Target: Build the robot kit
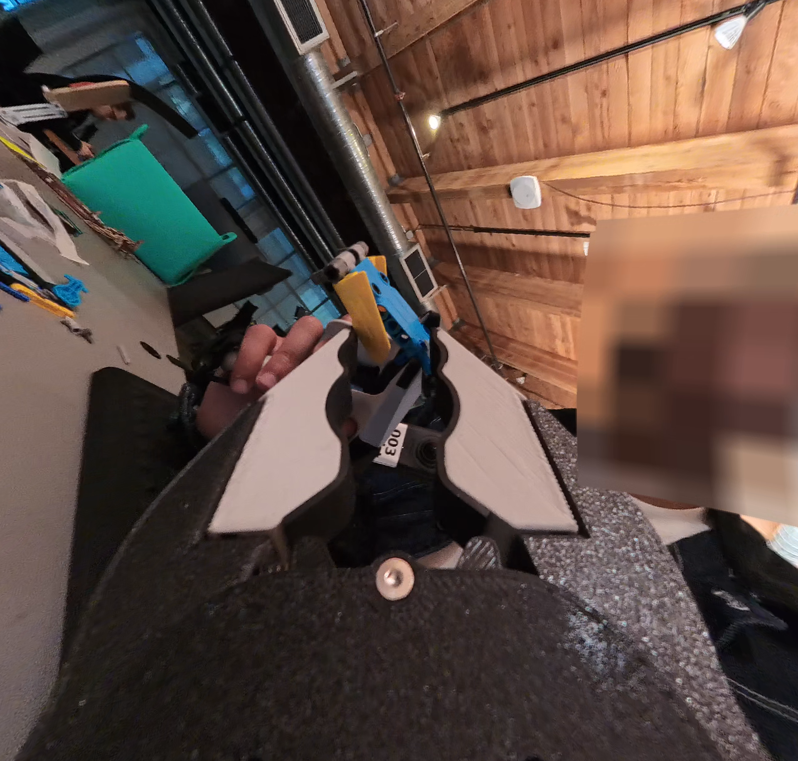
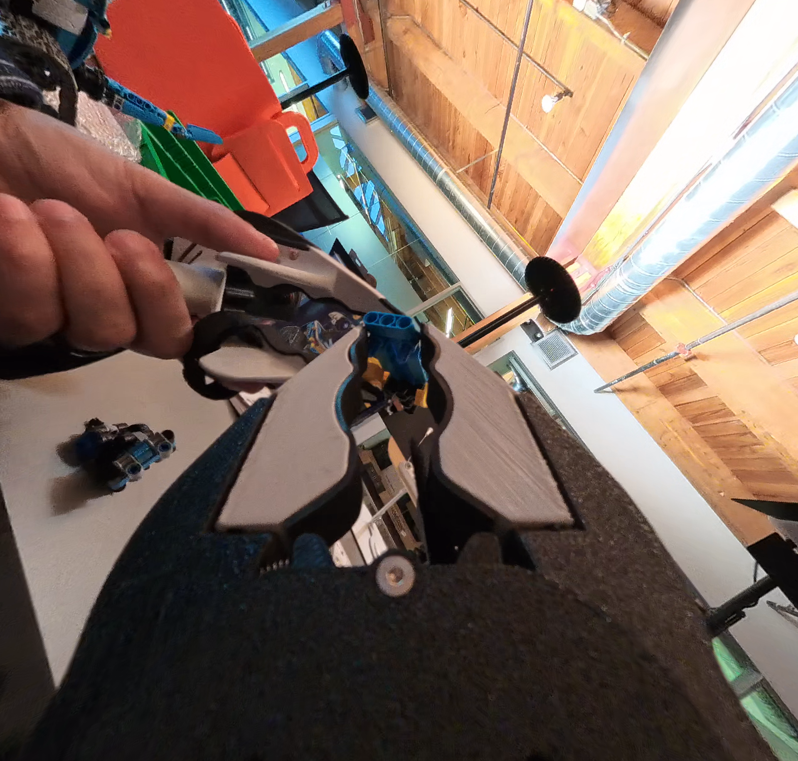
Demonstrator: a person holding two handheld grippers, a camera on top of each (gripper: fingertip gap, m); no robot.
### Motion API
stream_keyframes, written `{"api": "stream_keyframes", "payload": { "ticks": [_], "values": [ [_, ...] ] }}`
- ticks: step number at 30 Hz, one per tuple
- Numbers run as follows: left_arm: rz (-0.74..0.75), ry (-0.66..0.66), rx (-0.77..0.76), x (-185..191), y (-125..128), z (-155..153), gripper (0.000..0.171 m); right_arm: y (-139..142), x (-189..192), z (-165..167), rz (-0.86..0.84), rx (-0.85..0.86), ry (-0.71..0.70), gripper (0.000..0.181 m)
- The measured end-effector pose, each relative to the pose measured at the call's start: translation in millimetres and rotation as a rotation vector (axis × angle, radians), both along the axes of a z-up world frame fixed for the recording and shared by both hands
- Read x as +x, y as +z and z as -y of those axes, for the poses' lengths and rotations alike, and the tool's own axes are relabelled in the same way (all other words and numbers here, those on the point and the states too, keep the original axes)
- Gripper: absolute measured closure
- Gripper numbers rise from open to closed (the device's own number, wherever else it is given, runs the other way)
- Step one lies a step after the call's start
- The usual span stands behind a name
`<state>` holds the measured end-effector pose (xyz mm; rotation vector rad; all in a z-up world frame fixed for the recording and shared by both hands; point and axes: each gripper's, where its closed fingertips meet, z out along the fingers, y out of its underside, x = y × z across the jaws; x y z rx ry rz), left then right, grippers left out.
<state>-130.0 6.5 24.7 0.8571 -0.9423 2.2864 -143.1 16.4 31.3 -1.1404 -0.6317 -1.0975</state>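
Note:
My left gripper (image 1: 391,338) is shut on a blue and yellow building-brick assembly (image 1: 399,308), held up in the air with its grey pins pointing away. My right gripper (image 2: 392,338) is shut on a blue and yellow assembly (image 2: 391,323), which looks like the same one seen from the other side. In the right wrist view a hand (image 2: 86,256) holds the other gripper, whose white fingers (image 2: 311,271) reach in from the left to the assembly. In the left wrist view another hand (image 1: 267,360) and a grey gripper part (image 1: 388,403) show behind my fingers.
A pale table (image 1: 64,395) lies at left with loose blue and yellow parts (image 1: 47,295) and a green bin (image 1: 142,205). A small dark blue and black assembly (image 2: 125,455) lies on the table (image 2: 86,533). An orange bin (image 2: 185,62) and a green bin (image 2: 181,166) stand behind.

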Motion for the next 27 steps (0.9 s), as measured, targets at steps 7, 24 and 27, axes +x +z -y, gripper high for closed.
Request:
{"api": "stream_keyframes", "payload": {
  "ticks": [7, 24, 27],
  "values": [
    [0.076, 0.037, -0.025, -7.4, 9.5, -9.2, 0.155, -5.0, -9.6, -0.2, -0.072, -0.004, 0.133, 0.160],
    [0.237, 0.240, 0.429, -12.1, -11.0, -3.9, 0.159, -7.0, 34.4, 4.8, -1.424, -0.310, 0.921, 0.139],
    [0.253, 0.235, 0.472, -13.2, -15.0, 2.7, 0.159, -17.4, 32.1, 1.2, -1.488, -0.379, 0.949, 0.136]
  ]
}}
